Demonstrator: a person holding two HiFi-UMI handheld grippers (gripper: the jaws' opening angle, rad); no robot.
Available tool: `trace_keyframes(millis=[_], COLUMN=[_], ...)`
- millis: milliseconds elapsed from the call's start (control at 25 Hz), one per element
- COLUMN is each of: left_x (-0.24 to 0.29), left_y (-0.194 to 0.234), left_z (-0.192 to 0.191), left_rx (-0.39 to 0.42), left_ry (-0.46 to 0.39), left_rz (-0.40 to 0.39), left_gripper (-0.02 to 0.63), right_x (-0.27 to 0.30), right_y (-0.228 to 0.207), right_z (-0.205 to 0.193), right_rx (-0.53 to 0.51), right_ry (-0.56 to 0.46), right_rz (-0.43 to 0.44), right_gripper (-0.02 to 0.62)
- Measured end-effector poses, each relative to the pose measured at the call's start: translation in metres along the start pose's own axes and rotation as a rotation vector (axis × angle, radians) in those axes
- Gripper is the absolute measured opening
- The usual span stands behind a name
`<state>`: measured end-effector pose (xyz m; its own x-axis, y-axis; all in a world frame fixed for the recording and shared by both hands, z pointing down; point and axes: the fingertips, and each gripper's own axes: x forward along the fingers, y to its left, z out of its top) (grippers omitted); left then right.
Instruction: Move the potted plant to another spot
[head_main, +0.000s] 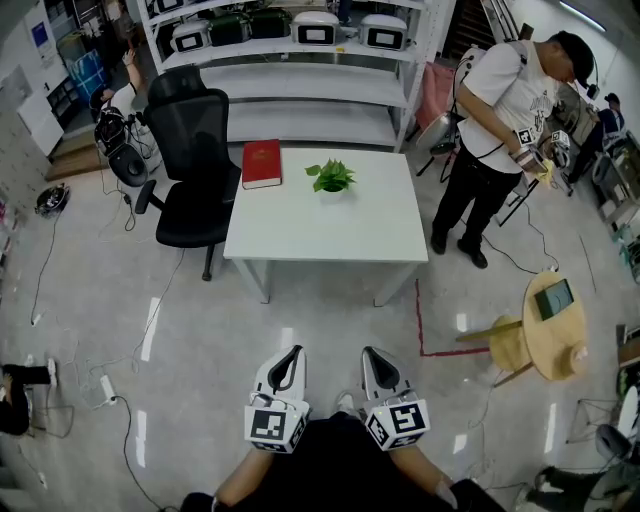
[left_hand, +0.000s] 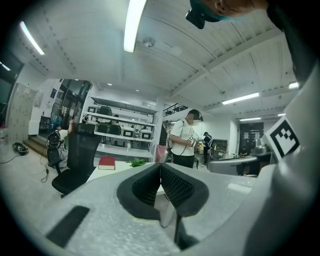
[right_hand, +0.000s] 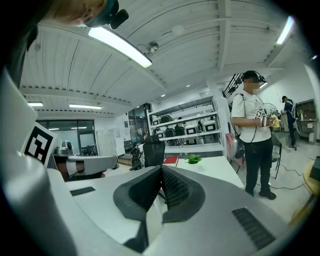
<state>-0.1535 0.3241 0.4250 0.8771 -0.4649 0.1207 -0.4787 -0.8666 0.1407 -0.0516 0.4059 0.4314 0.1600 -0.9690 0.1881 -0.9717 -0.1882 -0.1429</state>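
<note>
At the bottom centre of the frame, the left tongs and the right tongs are held side by side, each pair pressed together on nothing. Above them, a black chair is seen left of the white surface, on whose far part a red book and, right of it, the potted plant are set apart; a person is seen at the upper right.

No lettering can be read anywhere; any print on the red hardcover book is too small to make out.
</note>
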Motion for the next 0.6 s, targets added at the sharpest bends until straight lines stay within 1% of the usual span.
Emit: trace_keyframes(millis=[360,600], left_x=[0.006,0.016], left_y=[-0.011,-0.035], left_z=[-0.004,-0.008], left_rx=[-0.003,0.012], left_ry=[0.010,0.018], left_rz=[0.016,0.019], left_gripper=[0.017,0.017], right_x=[-0.005,-0.017], right_y=[-0.010,-0.031], right_z=[0.003,-0.002], right_rx=[0.014,0.014], right_ry=[-0.020,-0.004], right_rz=[0.023,0.037], right_gripper=[0.011,0.011])
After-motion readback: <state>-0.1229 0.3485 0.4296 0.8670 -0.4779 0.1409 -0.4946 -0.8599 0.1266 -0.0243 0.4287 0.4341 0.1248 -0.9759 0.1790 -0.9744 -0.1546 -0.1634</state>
